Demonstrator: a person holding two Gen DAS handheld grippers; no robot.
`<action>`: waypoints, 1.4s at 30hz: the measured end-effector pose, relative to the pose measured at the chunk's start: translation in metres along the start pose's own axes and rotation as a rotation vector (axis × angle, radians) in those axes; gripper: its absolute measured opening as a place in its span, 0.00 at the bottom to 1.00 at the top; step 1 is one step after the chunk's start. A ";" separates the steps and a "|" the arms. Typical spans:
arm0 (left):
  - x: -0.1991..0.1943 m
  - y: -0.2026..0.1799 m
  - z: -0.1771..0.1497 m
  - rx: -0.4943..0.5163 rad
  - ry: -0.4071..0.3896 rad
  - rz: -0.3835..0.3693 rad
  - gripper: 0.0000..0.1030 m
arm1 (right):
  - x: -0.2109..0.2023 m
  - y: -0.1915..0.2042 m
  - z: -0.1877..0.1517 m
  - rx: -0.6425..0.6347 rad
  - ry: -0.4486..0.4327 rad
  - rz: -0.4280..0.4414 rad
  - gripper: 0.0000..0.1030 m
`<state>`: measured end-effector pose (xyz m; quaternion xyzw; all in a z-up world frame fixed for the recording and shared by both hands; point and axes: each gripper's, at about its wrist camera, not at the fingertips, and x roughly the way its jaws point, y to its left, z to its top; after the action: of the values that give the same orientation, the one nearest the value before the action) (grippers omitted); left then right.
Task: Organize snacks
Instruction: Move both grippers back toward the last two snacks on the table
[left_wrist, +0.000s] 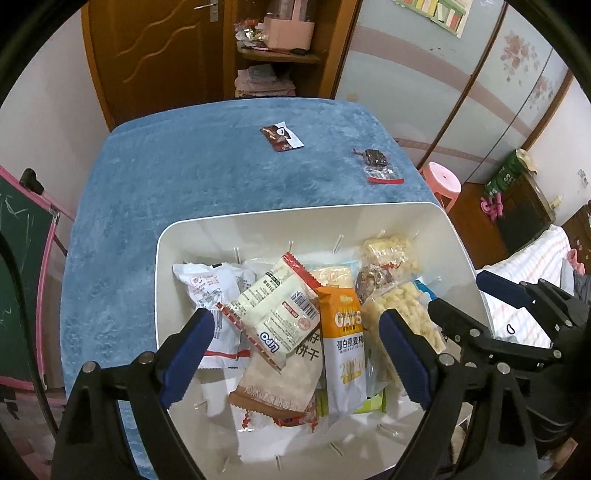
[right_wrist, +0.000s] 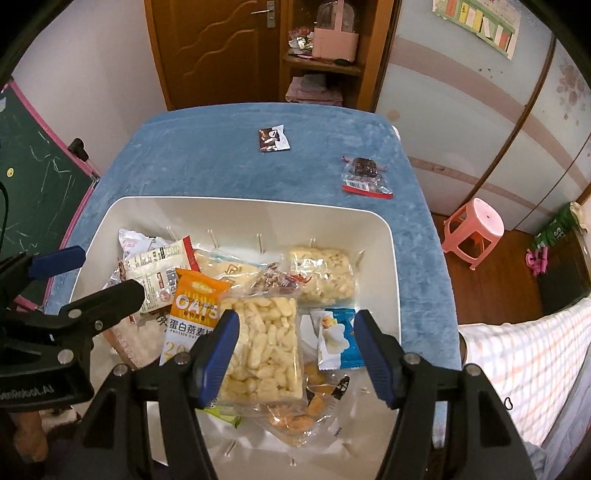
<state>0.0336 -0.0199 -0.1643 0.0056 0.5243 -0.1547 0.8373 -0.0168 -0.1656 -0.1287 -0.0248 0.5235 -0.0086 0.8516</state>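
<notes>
A white bin (left_wrist: 258, 225) (right_wrist: 236, 206) on the blue table holds several snack packs, among them an orange OATS bar (left_wrist: 341, 332) (right_wrist: 194, 314) and a clear puffed-rice pack (right_wrist: 266, 347). My left gripper (left_wrist: 295, 354) is open and empty above the bin's left side. My right gripper (right_wrist: 297, 354) is open and empty above the bin's right side; it also shows at the right of the left wrist view (left_wrist: 476, 295). A dark brown sachet (left_wrist: 281, 137) (right_wrist: 272, 137) and a clear pack with a dark snack (left_wrist: 378, 166) (right_wrist: 364, 175) lie on the table beyond the bin.
The blue cloth-covered table (left_wrist: 184, 166) (right_wrist: 207, 162) ends near a wooden door and shelf behind. A pink stool (right_wrist: 474, 230) stands right of the table. A chalkboard (right_wrist: 33, 192) stands on the left, a bed (right_wrist: 524, 362) at the right.
</notes>
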 end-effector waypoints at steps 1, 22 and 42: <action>0.001 0.000 0.001 0.002 -0.001 0.000 0.88 | 0.001 0.000 0.001 0.000 0.003 0.001 0.63; 0.006 -0.003 0.013 0.025 -0.038 0.017 0.88 | 0.014 0.003 0.010 -0.026 -0.009 0.002 0.63; -0.043 -0.002 0.194 0.064 -0.257 0.118 0.88 | -0.036 -0.088 0.159 0.054 -0.214 -0.022 0.63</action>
<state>0.1859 -0.0439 -0.0394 0.0433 0.4064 -0.1215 0.9045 0.1095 -0.2472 -0.0201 -0.0083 0.4289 -0.0291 0.9028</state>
